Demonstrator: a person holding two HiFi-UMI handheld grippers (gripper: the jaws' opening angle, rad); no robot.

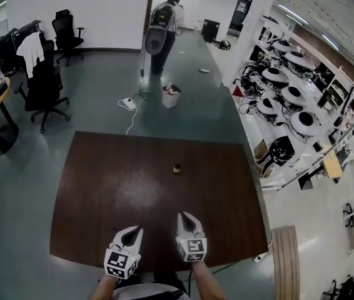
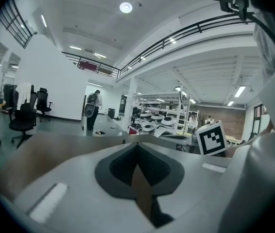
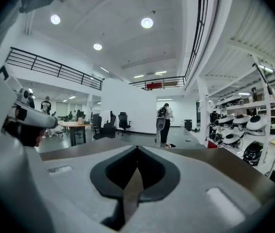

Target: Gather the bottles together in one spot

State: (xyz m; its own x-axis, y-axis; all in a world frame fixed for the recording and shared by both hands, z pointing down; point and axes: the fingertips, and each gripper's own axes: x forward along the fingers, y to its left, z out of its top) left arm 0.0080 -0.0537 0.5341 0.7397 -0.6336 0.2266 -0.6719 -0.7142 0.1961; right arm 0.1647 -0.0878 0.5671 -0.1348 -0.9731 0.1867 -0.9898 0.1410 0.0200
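One small dark bottle [image 1: 176, 167] stands alone near the middle of the brown table [image 1: 102, 192]. It also shows as a tiny speck [image 2: 123, 141] just beyond the tips in the left gripper view. My left gripper [image 1: 141, 229] and right gripper [image 1: 181, 214] hover side by side over the table's near edge, pointing at the bottle from well short of it. Both are shut with nothing between the jaws: their tips meet in the left gripper view [image 2: 137, 143] and the right gripper view [image 3: 137, 147]. No other bottle is in view.
Beyond the table's far edge a person [image 1: 164, 24] stands by a fan, with a white bin [image 1: 171, 96] and a power strip with its cable [image 1: 127, 104] on the floor. Black office chairs [image 1: 42, 86] stand at the left, shelves of round white devices [image 1: 289, 99] at the right, and a wooden bench [image 1: 286, 261] by the near right corner.
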